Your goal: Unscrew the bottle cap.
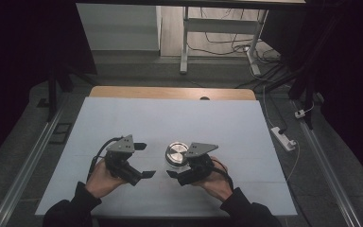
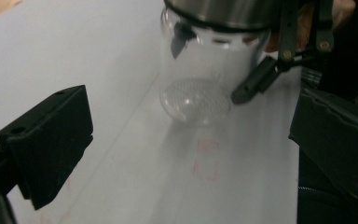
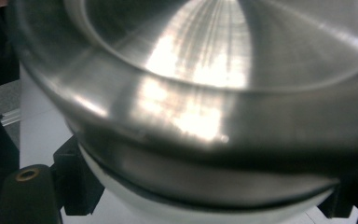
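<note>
Here the bench [image 1: 123,118] carries a pale sheet over a wooden top, whose far edge shows as a bare strip; it stands in a dim room with dark surroundings, a grey floor, a white-legged table frame [image 1: 185,42] beyond, loose cables on the floor and a white power strip [image 1: 283,138] off the bench's right edge. One glass jar [image 1: 176,157] with a brushed metal lid stands on the sheet, and it sits between the jaws of the right gripper [image 1: 177,171], which are closed in on its clear wall just below the lid; in the right gripper view the lid looms directly above the jaws. The left gripper [image 1: 143,161] is held apart from the jar, its jaws spread wide with nothing between them; in the left gripper view the jar [image 2: 205,70] stands ahead of those jaws and toward the right one, with bare sheet in the gap. Ahead of both pairs of jaws the sheet lies open to its far edge, and there is free surface to either outer side as well. Count: one jar, one lid, two grippers, two hands.
</note>
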`<state>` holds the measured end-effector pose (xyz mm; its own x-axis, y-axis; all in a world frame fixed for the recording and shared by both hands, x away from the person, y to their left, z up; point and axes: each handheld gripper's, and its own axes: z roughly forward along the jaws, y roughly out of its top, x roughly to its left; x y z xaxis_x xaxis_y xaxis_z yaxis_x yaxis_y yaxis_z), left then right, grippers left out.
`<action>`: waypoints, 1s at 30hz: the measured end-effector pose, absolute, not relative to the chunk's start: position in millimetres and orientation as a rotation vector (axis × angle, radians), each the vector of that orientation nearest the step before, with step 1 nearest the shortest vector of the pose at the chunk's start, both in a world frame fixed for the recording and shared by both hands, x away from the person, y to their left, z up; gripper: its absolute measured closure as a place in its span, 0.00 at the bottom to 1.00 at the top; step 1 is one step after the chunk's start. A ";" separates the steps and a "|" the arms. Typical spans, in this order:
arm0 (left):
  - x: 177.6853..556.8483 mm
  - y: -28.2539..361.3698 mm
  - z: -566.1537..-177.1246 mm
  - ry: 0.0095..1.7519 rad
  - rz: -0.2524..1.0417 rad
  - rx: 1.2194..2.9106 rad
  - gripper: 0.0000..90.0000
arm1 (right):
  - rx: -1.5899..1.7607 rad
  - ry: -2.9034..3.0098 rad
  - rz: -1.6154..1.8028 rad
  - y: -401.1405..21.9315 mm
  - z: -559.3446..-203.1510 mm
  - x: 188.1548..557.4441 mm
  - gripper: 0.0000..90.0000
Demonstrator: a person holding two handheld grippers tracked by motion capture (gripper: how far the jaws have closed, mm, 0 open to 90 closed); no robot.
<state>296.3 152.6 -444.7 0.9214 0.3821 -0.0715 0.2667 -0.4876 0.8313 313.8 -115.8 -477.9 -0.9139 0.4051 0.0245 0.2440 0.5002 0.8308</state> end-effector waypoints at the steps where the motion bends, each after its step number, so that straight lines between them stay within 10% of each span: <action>1: 299.6 149.4 -442.9 0.438 0.148 2.117 0.00 | 0.556 2.571 1.382 -115.9 -477.7 313.8 0.17; 21: 319.0 105.9 -427.6 0.008 -0.034 2.163 0.17 | 0.258 2.741 1.464 -110.4 -477.7 306.2 0.17; 30: 312.1 93.2 -426.8 0.259 0.129 2.136 0.21 | 0.409 2.647 1.413 -112.9 -474.0 310.3 0.17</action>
<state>312.1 93.2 -426.8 0.9720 0.2350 -0.0082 0.1352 -0.5298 0.8373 310.3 -112.9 -474.0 -0.9573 0.2879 0.0273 0.1829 0.5294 0.8284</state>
